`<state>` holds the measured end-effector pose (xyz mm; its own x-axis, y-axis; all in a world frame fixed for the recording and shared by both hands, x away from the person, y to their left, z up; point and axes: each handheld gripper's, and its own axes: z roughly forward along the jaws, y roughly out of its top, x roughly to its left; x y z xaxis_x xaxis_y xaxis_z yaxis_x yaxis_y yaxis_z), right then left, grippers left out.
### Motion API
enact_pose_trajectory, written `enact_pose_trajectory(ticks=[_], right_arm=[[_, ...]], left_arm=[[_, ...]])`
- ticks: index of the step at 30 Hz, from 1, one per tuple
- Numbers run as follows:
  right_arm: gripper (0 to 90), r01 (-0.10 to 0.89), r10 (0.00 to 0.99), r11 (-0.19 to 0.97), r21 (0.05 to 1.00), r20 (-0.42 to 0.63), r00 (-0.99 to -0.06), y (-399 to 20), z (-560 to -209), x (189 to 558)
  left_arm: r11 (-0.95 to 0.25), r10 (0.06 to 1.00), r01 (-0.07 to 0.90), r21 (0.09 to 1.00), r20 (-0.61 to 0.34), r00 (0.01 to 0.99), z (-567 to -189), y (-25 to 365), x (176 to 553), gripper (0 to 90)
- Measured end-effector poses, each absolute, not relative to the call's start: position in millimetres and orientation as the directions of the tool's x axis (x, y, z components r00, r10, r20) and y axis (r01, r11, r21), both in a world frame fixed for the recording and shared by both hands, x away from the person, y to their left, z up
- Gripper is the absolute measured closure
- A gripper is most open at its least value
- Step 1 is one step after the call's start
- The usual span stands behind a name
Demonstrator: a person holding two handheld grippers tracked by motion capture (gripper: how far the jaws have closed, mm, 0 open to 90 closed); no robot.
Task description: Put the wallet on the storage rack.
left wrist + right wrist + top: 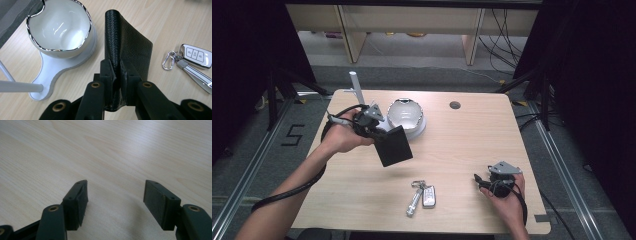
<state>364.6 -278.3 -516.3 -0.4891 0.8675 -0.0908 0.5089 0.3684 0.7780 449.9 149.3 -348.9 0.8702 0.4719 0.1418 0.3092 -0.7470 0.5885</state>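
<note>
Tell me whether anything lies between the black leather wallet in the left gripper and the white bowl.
Nothing visible does. The left gripper holds the black leather wallet beside the silver-rimmed white bowl, bare wooden table between them.

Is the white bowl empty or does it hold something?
Empty: the white bowl shows a bare, glossy inside with reflections, seen from the left gripper view.

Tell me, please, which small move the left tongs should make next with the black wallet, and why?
Probably carry it the short way over the white bowl and lower it in. The left tongs are shut on the black wallet, lifted off the table right beside that bowl. The right tongs rest open, holding nothing.
</note>
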Motion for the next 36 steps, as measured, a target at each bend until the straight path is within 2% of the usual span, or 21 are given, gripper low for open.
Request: enact_pose_trajectory(ticks=[36], right_arm=[[37.5, 0.522, 0.874, 0.352, 0.777, -0.074, -0.479, -278, -515, 364]], left_arm=[[-0.749, 0.457, 0.269, 0.606, 0.177, 0.872, -330, 140, 475, 80.9]])
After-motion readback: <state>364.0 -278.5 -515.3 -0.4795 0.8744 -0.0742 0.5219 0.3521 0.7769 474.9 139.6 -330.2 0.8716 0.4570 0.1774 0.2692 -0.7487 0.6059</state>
